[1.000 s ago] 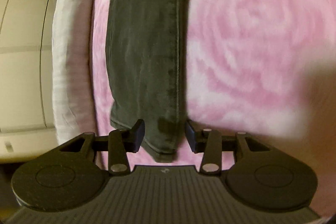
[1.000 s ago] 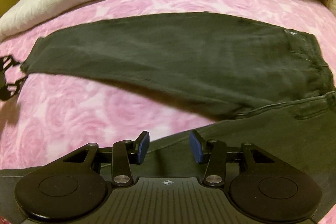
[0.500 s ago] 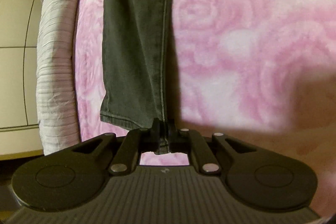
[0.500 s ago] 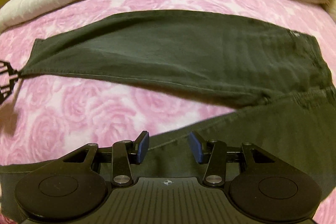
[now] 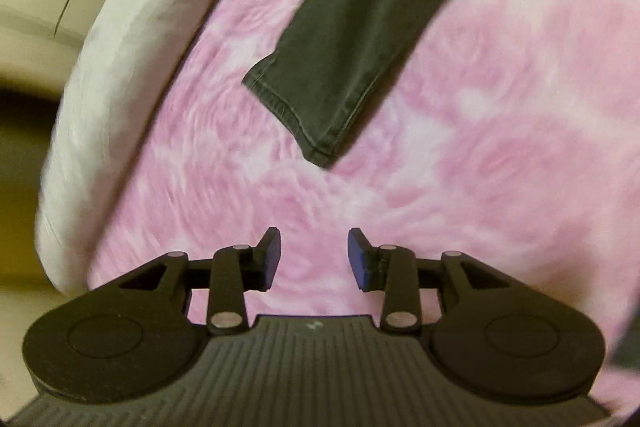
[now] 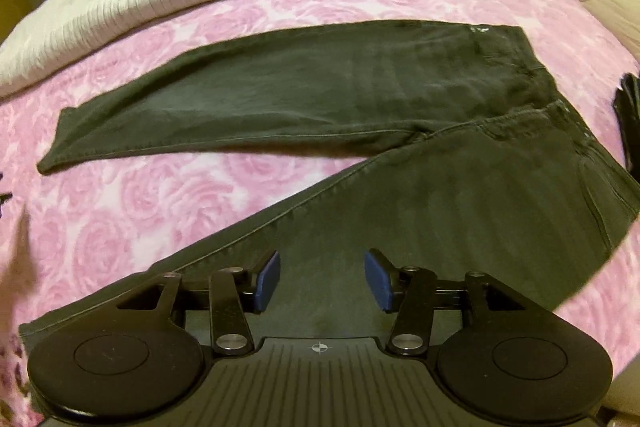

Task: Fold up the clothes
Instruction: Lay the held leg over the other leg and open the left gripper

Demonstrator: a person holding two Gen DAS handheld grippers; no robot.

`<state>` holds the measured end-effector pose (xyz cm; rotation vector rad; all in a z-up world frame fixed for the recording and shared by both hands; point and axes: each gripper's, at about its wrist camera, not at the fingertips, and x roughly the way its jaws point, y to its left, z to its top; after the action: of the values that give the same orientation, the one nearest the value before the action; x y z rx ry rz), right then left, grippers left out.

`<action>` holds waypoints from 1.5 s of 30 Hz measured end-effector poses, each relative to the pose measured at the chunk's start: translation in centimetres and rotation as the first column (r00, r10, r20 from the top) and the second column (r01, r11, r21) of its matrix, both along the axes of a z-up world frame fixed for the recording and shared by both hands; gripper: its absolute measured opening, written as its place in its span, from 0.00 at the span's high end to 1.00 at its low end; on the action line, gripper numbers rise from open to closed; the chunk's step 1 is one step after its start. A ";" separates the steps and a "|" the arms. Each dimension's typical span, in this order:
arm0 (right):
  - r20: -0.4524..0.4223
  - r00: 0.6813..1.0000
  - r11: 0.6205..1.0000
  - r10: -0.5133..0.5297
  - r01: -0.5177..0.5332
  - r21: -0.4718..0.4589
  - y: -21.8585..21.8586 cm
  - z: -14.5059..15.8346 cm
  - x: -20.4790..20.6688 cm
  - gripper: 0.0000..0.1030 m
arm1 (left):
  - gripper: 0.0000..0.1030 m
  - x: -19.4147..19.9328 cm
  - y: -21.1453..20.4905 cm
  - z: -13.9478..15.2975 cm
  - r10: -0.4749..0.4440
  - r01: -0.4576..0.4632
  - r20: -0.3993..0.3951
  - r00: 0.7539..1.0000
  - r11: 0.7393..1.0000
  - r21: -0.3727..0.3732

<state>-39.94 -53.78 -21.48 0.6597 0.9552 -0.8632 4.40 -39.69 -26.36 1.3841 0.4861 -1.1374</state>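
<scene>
Each gripper, left gripper (image 5: 314, 259) and right gripper (image 6: 319, 281), has a black ribbed housing, silver pivot screws and blue finger pads (image 6: 267, 281).

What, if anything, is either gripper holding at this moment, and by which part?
Nothing is held. The left gripper is opening above the pink blanket, clear of the trousers; the right gripper is opening empty too.

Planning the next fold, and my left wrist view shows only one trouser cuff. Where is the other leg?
Observer: The other leg runs diagonally under the right hand-held gripper, splayed away from the far leg; they join at the waistband.
Operator: Is that gripper holding it?
Observer: No; its jaws are opening above the fabric, nothing between them.
Operator: Anything beside the waistband?
Observer: A dark object, too cut off to identify.
</scene>
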 end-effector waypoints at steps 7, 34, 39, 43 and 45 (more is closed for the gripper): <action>0.067 0.996 0.998 -0.065 0.064 0.014 3.5 3.5 -2.1 0.43 | 0.65 -2.8 3.1 4.0 0.092 -0.106 -0.171 0.981 0.992 -0.074; 0.170 0.961 0.976 0.217 -0.217 -0.022 -6.8 -5.0 13.3 0.41 | 0.97 -0.2 -29.7 -7.6 -0.109 0.032 -0.546 0.831 0.988 -0.150; 0.157 0.960 0.972 0.232 -0.235 -0.003 -9.7 -7.2 14.4 0.41 | 0.97 1.1 -30.1 -7.3 -0.124 0.045 -0.569 0.813 0.987 -0.151; 0.165 0.951 0.965 0.260 -0.263 -0.004 -11.0 -8.6 16.3 0.41 | 0.97 2.8 -28.1 -6.4 -0.115 0.044 -0.542 0.833 0.989 -0.143; 0.165 0.948 0.962 0.272 -0.275 -0.008 -11.5 -9.3 17.2 0.41 | 0.97 4.7 -26.3 -6.3 -0.061 0.000 -0.532 0.845 0.994 -0.113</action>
<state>-22.74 -65.27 -30.78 0.5853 0.8794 -0.5472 9.07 -65.97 -32.65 0.9659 0.7879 -1.5615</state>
